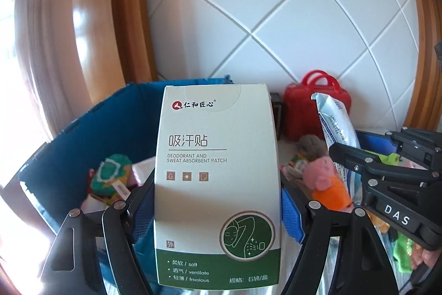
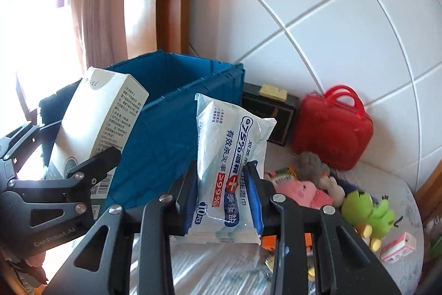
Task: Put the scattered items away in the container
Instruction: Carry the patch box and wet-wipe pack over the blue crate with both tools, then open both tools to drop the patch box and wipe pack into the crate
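While fingers (image 1: 290,214) pinch box (image 1: 216,184), crate (image 1: 83,134) gapes.

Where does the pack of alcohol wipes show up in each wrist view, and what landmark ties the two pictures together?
Left wrist view: the wipes pack stands at right of centre, partly hidden behind the right gripper, which is shut on it.
Right wrist view: the pack fills the lower centre, upright, clamped between the blue pads.
Shared landmark: the red case against the tiled wall, right of the blue crate.
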